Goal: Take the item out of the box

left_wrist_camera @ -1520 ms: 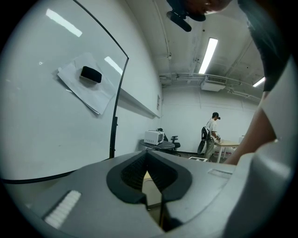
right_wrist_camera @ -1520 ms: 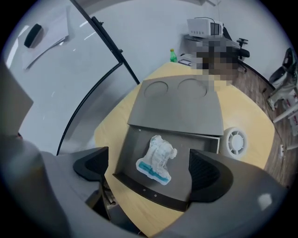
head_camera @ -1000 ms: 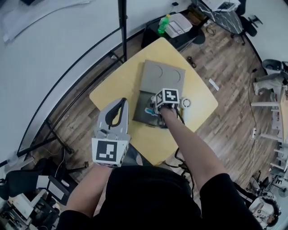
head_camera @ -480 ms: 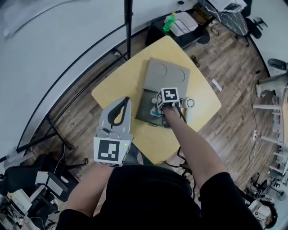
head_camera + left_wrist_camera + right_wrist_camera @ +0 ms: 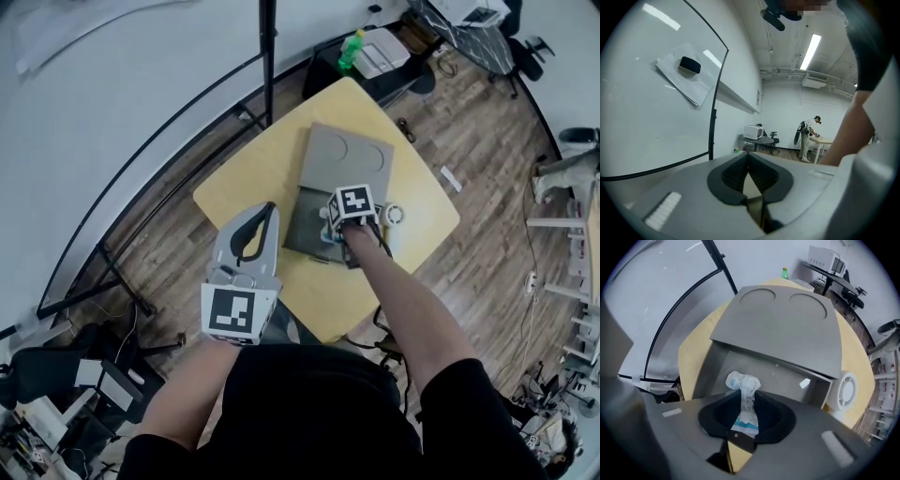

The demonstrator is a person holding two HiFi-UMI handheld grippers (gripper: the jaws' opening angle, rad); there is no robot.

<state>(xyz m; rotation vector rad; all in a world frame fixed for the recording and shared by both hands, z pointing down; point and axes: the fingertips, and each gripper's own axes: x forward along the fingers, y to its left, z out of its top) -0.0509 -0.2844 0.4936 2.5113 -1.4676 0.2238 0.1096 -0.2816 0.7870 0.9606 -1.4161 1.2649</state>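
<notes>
A grey box (image 5: 302, 217) stands on the yellow table (image 5: 239, 183) with its lid (image 5: 347, 159) folded back. My right gripper (image 5: 339, 228) points steeply down into the box. In the right gripper view its jaws have just been closing, and this gripper (image 5: 746, 397) is shut on a crumpled white and blue packet (image 5: 743, 383) over the box floor (image 5: 787, 376). My left gripper (image 5: 265, 211) hovers over the table's near left edge, away from the box. In the left gripper view the left gripper (image 5: 748, 157) is shut with nothing in it.
A white ring-shaped thing (image 5: 392, 215) lies on the table just right of the box. A green bottle (image 5: 352, 44) and a white appliance sit on a dark table beyond. A whiteboard frame runs along the left. A person stands far off in the left gripper view.
The right gripper's marker cube has turned a little over the box while staying in the same spot. The left gripper has kept its place.
</notes>
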